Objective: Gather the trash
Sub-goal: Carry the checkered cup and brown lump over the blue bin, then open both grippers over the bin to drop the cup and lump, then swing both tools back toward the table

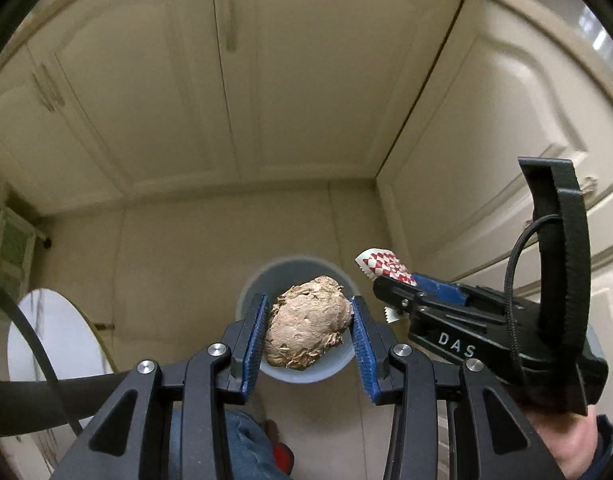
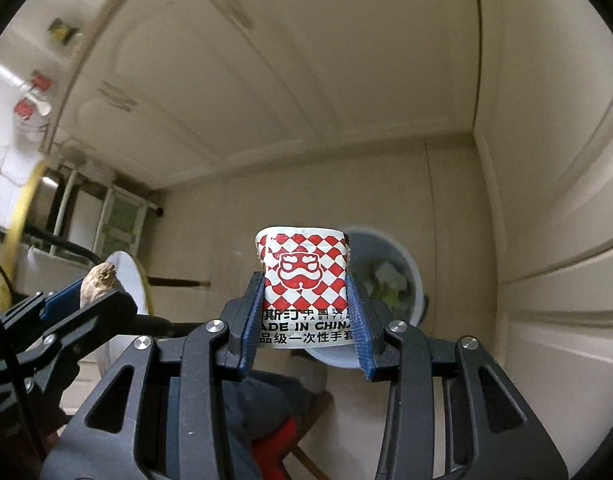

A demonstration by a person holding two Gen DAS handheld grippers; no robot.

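Two grippers each hold one piece of trash above a round bin on the floor. The left gripper (image 1: pixel 308 330) is squeezed tight on a brown crumpled wad (image 1: pixel 308 322), which sits between its blue pads (image 1: pixel 253 340) and pokes out a little past the tips. Right under and just past this wad is the pale blue bin (image 1: pixel 326 372), so the wad hangs over the open top. In the left wrist view, the right gripper (image 1: pixel 390 280) is off to the right side and a little farther out, near the bin's edge.

The right gripper is squeezed tight on a red and white checkered packet (image 2: pixel 304 280) with black writing across its lower part. The packet stands up between the pads and reaches past the tips. Past the packet and a bit to the right is the bin (image 2: pixel 416 280), with some pale scraps (image 2: pixel 386 282) inside it. In the right wrist view, the left gripper (image 2: pixel 88 292) with its brown wad is off to the left.

Farther away, a white round board (image 1: pixel 46 332) stands to the left. Behind everything are cream cupboard doors (image 1: pixel 146 80).
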